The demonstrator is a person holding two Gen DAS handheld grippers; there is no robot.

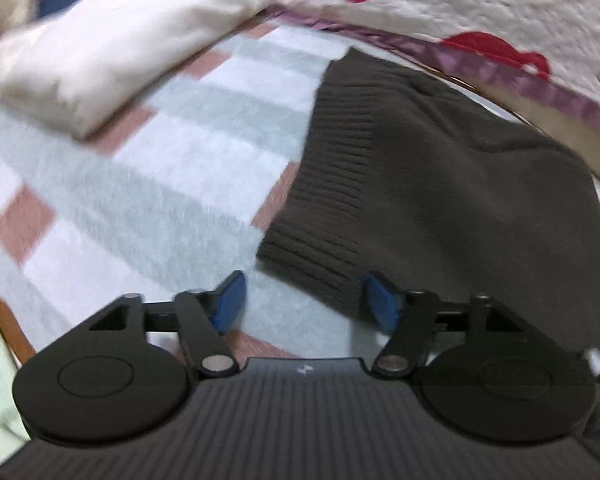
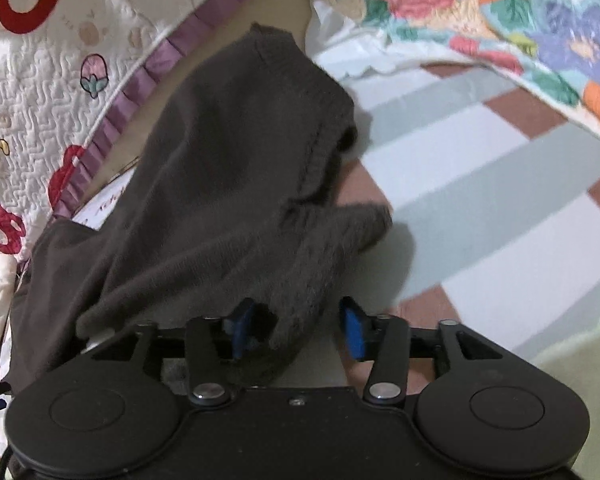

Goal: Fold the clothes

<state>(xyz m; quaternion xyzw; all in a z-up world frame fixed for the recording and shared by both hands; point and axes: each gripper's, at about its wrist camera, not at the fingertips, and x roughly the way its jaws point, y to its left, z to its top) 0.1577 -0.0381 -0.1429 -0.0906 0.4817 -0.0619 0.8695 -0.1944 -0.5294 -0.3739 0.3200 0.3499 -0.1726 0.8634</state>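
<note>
Left wrist view, nearest the lens: the left tool (image 1: 302,302), its blue pads (image 1: 231,305) standing apart with nothing pressed between them. The ribbed hem corner of the dark grey knitted sweater (image 1: 440,184) lies between and just beyond the pads, on the checked blanket (image 1: 172,184) of pale blue, grey-green and dusty pink squares. The sweater spreads to the right and away from the tool. Farther off on the left, a folded cream garment (image 1: 112,52) rests on the same blanket, well apart from the sweater. Behind both runs a white quilt (image 1: 500,8) with red bear prints and a purple ruffled border.

Right wrist view, nearest the lens: the right tool (image 2: 298,330), pads parted. A fold of the dark grey knitted sweater (image 2: 228,168) droops into the gap and lies against the left pad (image 2: 242,330); the right pad stands clear of it, so the cloth is not clamped. Beyond, the sweater rises in a loose heap across the blanket toward the quilt's border. At the far right lies a floral quilt (image 2: 480,12).
</note>
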